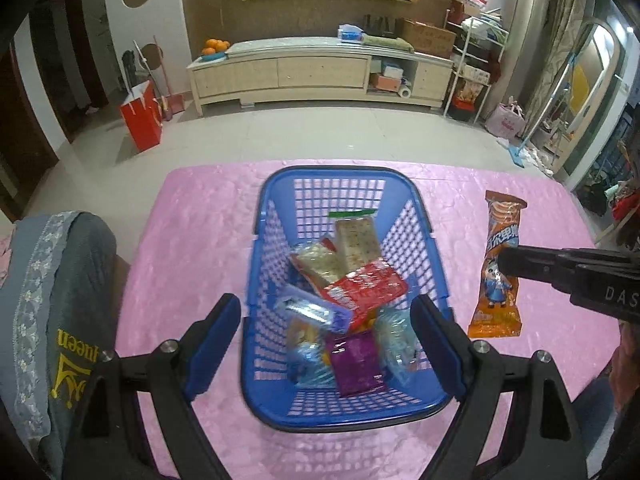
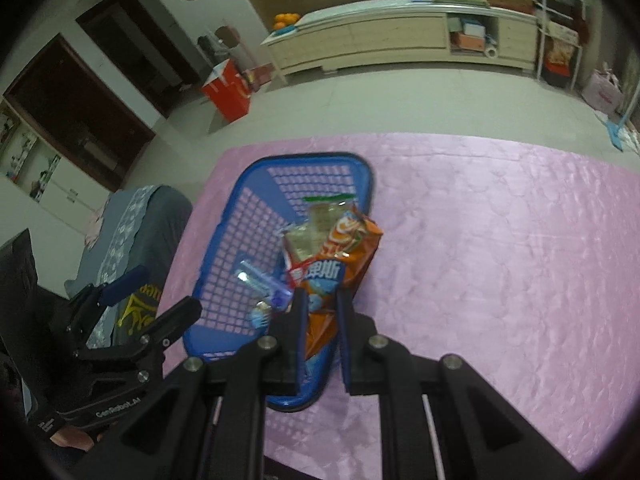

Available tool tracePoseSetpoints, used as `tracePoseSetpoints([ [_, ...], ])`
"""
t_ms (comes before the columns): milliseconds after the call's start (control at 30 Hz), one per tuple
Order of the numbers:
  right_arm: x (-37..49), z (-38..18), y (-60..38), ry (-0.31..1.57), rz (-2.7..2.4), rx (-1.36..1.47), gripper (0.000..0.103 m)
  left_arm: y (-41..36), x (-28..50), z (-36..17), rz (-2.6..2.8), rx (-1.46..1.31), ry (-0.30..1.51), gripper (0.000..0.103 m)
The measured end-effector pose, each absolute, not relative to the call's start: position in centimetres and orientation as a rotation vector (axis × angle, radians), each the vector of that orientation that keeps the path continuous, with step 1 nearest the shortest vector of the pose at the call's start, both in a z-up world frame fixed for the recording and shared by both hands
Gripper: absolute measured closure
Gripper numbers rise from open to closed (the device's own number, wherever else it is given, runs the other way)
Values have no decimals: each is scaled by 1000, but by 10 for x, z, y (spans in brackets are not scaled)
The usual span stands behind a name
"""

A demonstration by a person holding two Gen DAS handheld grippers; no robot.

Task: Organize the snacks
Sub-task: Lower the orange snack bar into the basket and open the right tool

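Observation:
A blue plastic basket [image 1: 276, 204] stands on the pink table and holds several snack packets, among them cracker packs [image 1: 358, 240], a red packet [image 1: 366, 290] and a purple packet [image 1: 356, 362]. My left gripper [image 1: 328, 336] is open and empty, its fingers on either side of the basket's near end. My right gripper [image 2: 322, 312] is shut on an orange snack packet [image 2: 340, 264], held just right of the basket [image 2: 224, 248]. In the left wrist view the same packet [image 1: 498, 280] shows to the right of the basket with the right gripper [image 1: 508, 266] on its middle.
The pink tablecloth [image 2: 500, 260] stretches far to the right of the basket. A grey-covered chair back [image 1: 60, 300] stands at the table's left edge. Beyond the table are the tiled floor, a red bag [image 1: 142, 116] and a long low cabinet [image 1: 320, 70].

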State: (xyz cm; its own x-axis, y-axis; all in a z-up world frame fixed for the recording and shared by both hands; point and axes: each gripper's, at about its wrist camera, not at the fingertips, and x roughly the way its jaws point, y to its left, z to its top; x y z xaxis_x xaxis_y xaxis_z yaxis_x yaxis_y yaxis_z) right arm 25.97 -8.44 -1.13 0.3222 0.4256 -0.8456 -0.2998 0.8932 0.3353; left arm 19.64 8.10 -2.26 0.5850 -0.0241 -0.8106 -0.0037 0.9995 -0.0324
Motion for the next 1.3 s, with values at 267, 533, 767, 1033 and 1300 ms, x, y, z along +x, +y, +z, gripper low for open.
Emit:
tracePoseSetpoints([
  [267, 270, -31, -47, 1190, 526, 82, 86, 105, 195, -28, 19, -29, 940, 18],
  [533, 285, -58, -10, 1253, 580, -44, 86, 129, 202, -43, 30, -55, 959, 18],
  [767, 284, -84, 17, 1283, 569, -202, 85, 138, 208, -50, 43, -93, 971, 18],
  [1033, 272, -92, 27, 1235, 551, -346, 67, 139, 201, -53, 42, -91, 962, 18],
  [1300, 255, -65, -12, 1135, 522, -206, 33, 130, 182, -34, 47, -83, 875, 18],
])
